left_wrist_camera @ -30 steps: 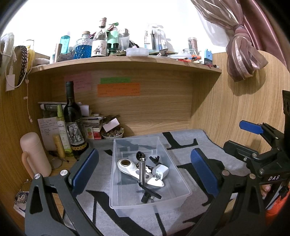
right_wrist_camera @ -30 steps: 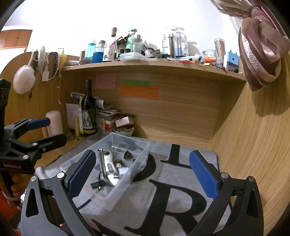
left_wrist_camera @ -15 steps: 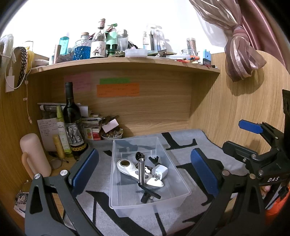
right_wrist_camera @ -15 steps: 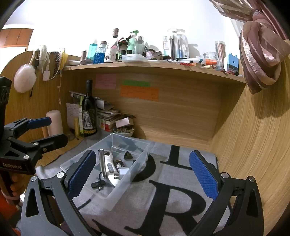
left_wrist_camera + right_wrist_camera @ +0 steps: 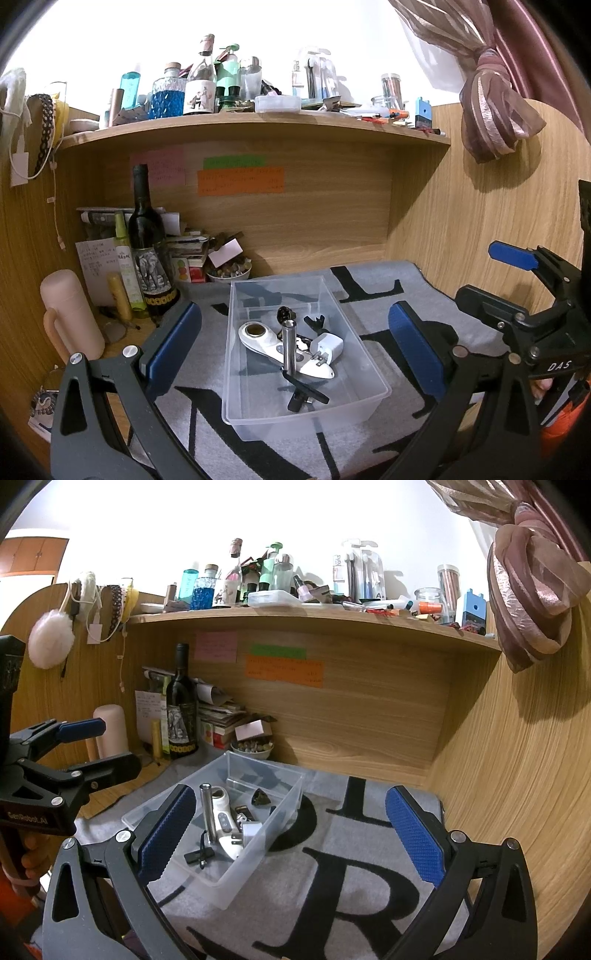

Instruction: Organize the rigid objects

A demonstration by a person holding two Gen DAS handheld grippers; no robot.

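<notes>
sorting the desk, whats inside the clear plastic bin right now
The clear bin holds a white handheld device, a metal cylinder lying across it, a white plug adapter and small black pieces. Anything beneath the white device is covered.

We cannot read the writing on the pink, green and orange notes [image 5: 240,181] on the back panel, and the small things in the bowl [image 5: 229,271] by the table's back edge are too small to name. In the clear bin [image 5: 236,875], the white device [image 5: 280,350] lies partly under the metal cylinder [image 5: 289,345], and the black pieces [image 5: 304,397] near the front wall stay unidentifiable. Only fingertips [image 5: 541,386] of the person show behind the right hand-held gripper [image 5: 291,832].
</notes>
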